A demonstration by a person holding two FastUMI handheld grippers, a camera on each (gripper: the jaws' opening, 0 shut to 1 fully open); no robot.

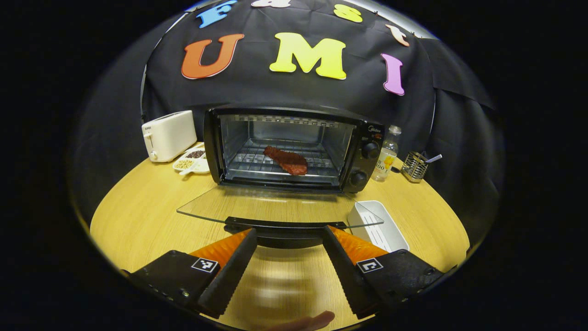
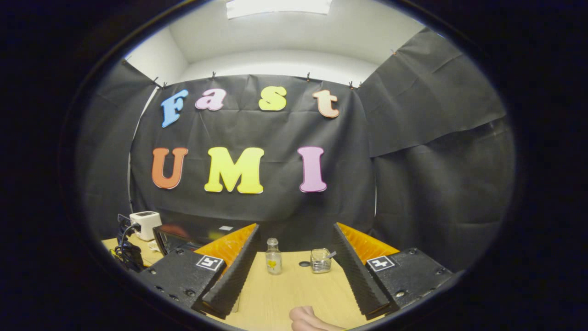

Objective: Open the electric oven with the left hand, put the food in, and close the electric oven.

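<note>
Fingers [image 1: 239, 262] of the left gripper [image 1: 288, 264], black ribbed pads backed in orange, stand spread wide and hold nothing, poised just short of the black bar handle [image 1: 285, 226] on the lowered clear glass door [image 1: 275, 209] of the black countertop electric oven [image 1: 294, 147], in the left gripper view. A fingertip shows at the bottom edge of that view. The door lies flat out over the round pale wooden surface [image 1: 142, 207], with a white ribbed plastic tray [image 1: 383, 227] beside its right corner. Inside the open cavity the food, a dark red slab of meat [image 1: 285, 160], already rests on the wire rack, so the loading step looks done and the closing step appears to be in hand. The next move likely calls for the spread fingers to reach the handle, take hold and swing the door up until it shuts. Beyond, a white toaster [image 1: 167, 134] and a small white dish of beans [image 1: 192, 161] sit left of the oven, a clear bottle [image 1: 387, 154] and a wire mesh holder [image 1: 414, 166] to its right. In the right gripper view the right gripper [image 2: 294, 271] is raised off to the side, its fingers likewise apart and empty.
</note>
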